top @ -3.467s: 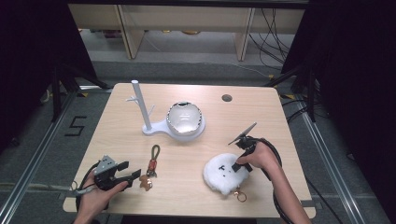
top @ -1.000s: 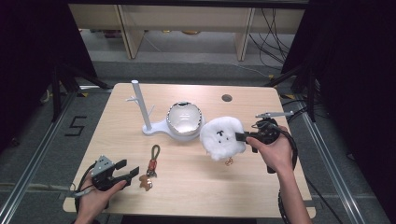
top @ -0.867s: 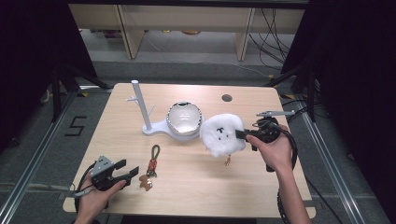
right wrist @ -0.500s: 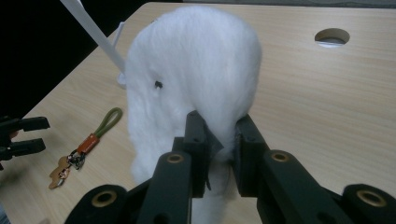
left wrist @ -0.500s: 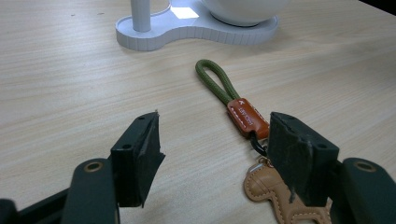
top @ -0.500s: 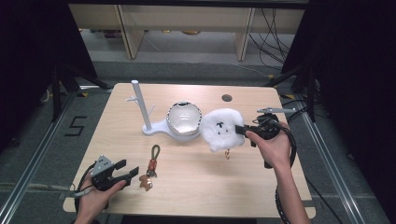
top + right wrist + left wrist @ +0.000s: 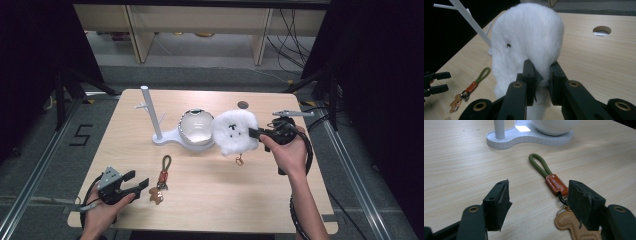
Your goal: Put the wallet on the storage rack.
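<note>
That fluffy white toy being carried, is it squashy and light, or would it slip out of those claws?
The white plush toy looks soft: its fur bulges around the right gripper where the jaws pinch it. It probably weighs little, since a small pinch at one edge holds it up. Slipping seems unlikely, though the metal clasp dangling beneath may swing.

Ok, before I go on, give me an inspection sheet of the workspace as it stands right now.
Surface: light wooden table, with a round hole near the far edge.
Job's things: fluffy white plush keychain held above the table; white plastic branch stand with a round white dome on its base.
Clutter: olive cord keyring with orange leather tab and tan charm lying flat.
Grippers: left gripper open, low near the front left edge, its jaws either side of the keyring's charm end; right gripper shut on the plush.
Cables: a black one trails from each gripper; more on the floor beyond.
Surroundings: grey floor, metal rails, shelving behind the table.
</note>
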`<action>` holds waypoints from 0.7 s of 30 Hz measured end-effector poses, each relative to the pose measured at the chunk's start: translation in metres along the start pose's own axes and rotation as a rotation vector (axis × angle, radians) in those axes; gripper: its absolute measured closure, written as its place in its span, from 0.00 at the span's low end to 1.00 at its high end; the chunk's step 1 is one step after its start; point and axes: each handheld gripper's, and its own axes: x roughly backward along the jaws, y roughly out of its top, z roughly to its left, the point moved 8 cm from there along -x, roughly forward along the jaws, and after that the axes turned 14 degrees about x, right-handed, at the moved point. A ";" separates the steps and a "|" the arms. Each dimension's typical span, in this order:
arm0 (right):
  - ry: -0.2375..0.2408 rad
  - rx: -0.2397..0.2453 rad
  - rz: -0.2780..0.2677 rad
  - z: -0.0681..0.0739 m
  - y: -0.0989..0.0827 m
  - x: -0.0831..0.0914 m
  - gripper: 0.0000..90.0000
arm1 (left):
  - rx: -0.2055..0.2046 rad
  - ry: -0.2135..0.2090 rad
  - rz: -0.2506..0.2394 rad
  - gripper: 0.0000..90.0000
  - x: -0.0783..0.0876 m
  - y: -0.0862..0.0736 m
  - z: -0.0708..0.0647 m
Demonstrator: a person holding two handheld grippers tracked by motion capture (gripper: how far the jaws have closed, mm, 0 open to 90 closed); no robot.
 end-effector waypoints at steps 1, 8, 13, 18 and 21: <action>0.001 0.029 -0.008 -0.002 0.001 -0.001 0.88 | 0.000 -0.002 -0.006 0.37 0.000 0.000 0.000; -0.004 0.012 -0.015 0.001 0.009 -0.005 0.88 | -0.011 0.001 -0.017 0.37 0.000 0.001 0.001; -0.006 0.032 -0.030 0.000 0.013 -0.010 0.88 | -0.015 0.009 -0.022 0.37 0.000 0.001 0.003; -0.005 0.013 -0.043 0.003 0.019 -0.014 0.88 | -0.015 0.011 -0.024 0.37 0.000 0.001 0.003; -0.007 0.014 -0.050 0.003 0.023 -0.016 0.88 | -0.014 0.011 -0.026 0.37 0.000 0.001 0.003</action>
